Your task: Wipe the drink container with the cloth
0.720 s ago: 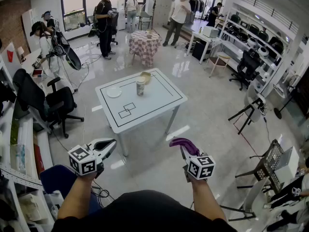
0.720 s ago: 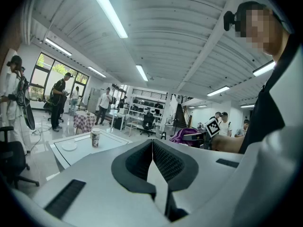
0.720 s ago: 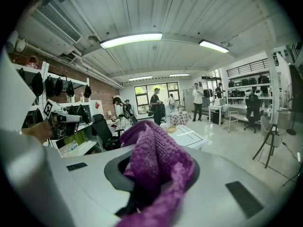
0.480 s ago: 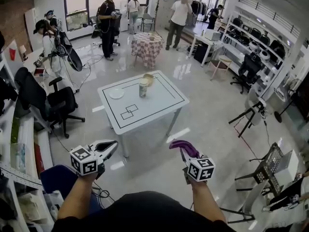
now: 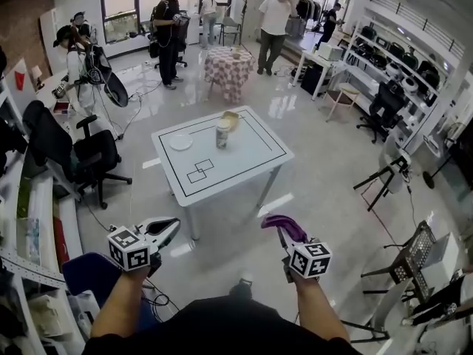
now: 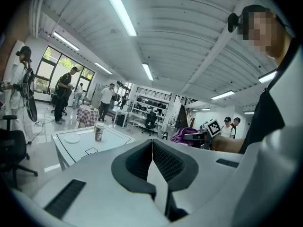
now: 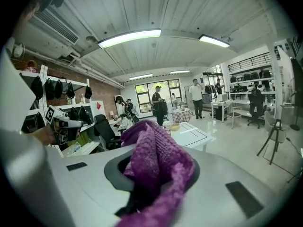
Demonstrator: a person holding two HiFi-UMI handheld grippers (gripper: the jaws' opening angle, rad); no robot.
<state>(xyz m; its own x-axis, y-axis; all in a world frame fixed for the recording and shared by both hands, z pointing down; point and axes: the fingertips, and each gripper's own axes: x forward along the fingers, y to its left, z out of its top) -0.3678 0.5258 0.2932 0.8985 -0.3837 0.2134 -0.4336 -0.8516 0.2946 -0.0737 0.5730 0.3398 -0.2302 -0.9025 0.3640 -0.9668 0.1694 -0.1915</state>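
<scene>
Nearer by a step, the counter (image 5: 247, 161) sits a little lower and further right in the head view than before, and what looks like a dark shoe (image 5: 243, 286) has come into sight between the forearms. Both grippers hang where they were. The drink container (image 5: 222, 134) stands upright on the counter just beside a bowl (image 5: 230, 119), well apart from both grippers.

Only its own view shows that the left gripper (image 5: 168, 226) has its jaws closed together on nothing. The right gripper (image 5: 284, 231) has its jaws clamped on the purple cloth (image 5: 278, 221). In the right gripper view the cloth bulges over the jaws, hiding their pads and part of the container.
</scene>
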